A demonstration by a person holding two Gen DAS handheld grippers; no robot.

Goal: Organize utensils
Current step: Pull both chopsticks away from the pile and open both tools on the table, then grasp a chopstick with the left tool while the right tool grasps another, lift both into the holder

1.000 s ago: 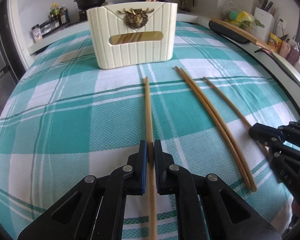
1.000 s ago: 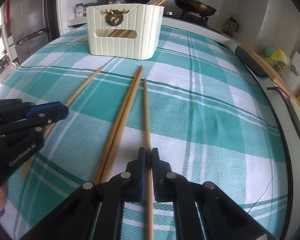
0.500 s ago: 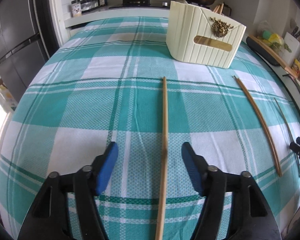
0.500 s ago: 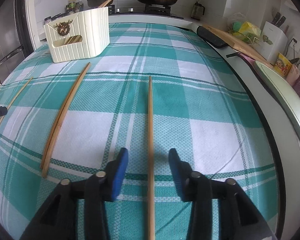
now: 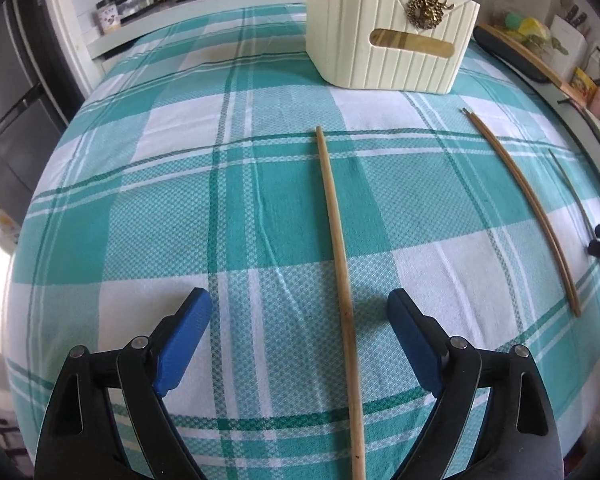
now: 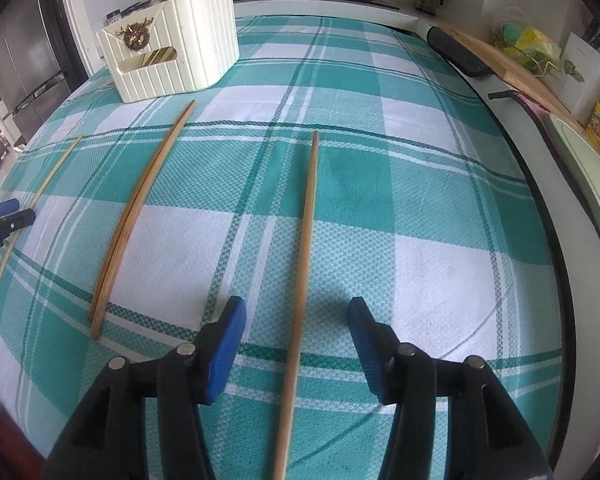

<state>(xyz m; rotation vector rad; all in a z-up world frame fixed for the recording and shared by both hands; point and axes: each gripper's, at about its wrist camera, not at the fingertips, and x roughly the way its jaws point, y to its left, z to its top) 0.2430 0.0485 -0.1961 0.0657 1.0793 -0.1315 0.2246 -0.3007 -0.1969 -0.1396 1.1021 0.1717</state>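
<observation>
The left claw (image 5: 300,344) stands spread wide, its jaws having just been opening, with a chopstick (image 5: 334,240) lying loose on the tabletop (image 5: 160,200) between the blue pads (image 5: 184,336), touched by neither. The right claw (image 6: 296,344) is spread too, less widely, and straddles its own chopstick (image 6: 306,240) the same way; its jaws opened in this last moment and have about settled. Between the two lies a pair (image 6: 140,216) of chopsticks side by side, and beyond them the cream holder (image 5: 392,32), upright at the far end of the cloth with sticks already poking from its top.

Judging by this, both sticks have been set down apart, and the step in hand is a fresh pick. To do it well, centre each stick between the pads before closing, since in the left view it sits nearer the right pad. Grip near the thick end, lift level, and tip the stick upright only over the holder's mouth, one claw at a time so they do not collide.
</observation>
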